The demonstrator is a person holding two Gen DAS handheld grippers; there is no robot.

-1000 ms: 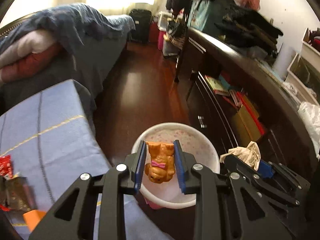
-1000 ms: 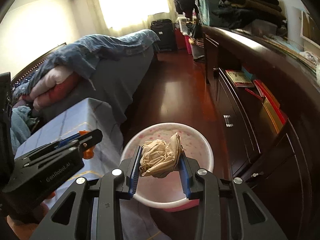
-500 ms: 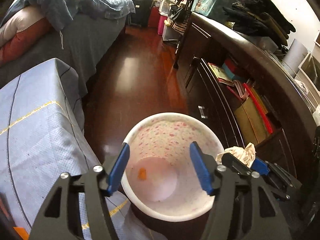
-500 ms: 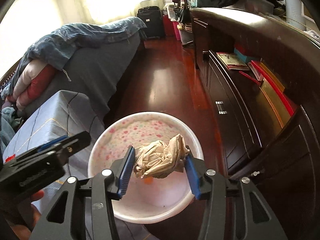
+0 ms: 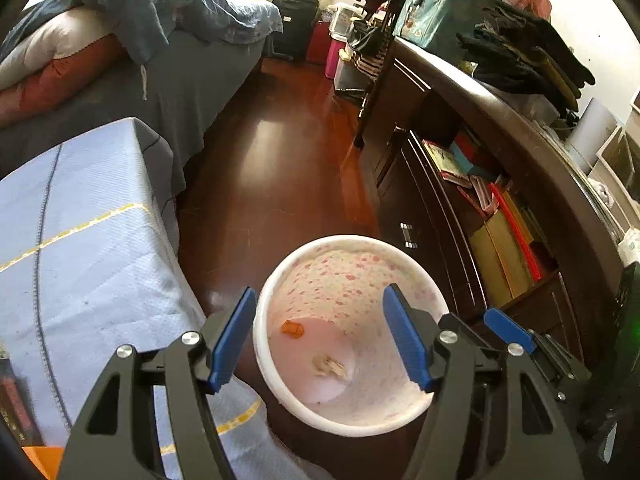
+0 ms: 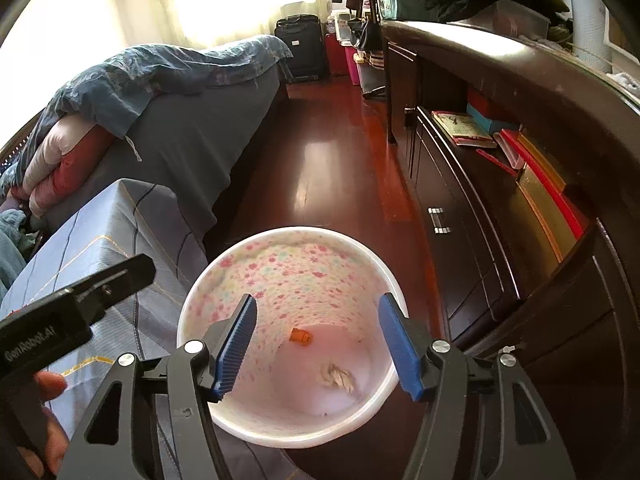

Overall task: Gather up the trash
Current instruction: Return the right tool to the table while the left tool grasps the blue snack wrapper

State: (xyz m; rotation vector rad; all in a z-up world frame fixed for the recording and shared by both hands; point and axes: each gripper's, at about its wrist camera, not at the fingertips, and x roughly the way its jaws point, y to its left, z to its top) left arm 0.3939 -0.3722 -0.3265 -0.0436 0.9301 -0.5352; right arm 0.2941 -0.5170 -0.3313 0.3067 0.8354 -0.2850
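Note:
A white trash bin with a pink flower pattern inside [image 5: 276, 276] [image 6: 288, 236] stands on the floor beside the blue-covered table. An orange wrapper [image 5: 292, 328] [image 6: 301, 336] and a crumpled beige paper [image 5: 329, 366] [image 6: 337, 377] lie on its bottom. My left gripper [image 5: 322, 338] is open and empty above the bin. My right gripper [image 6: 318, 346] is open and empty above the bin too; its blue fingertip [image 5: 506, 330] shows at the right of the left wrist view.
The table with the blue cloth [image 5: 80, 248] [image 6: 104, 232] is at the left. A dark dresser with books [image 5: 480, 184] [image 6: 500, 152] runs along the right. A bed [image 5: 140, 60] lies behind the table, with red wood floor [image 5: 272, 168] between.
Both grippers have opened. The orange wrapper dropped from the left one, then the crumpled paper from the right one, into the bin. Both cameras have tipped down over the bin.

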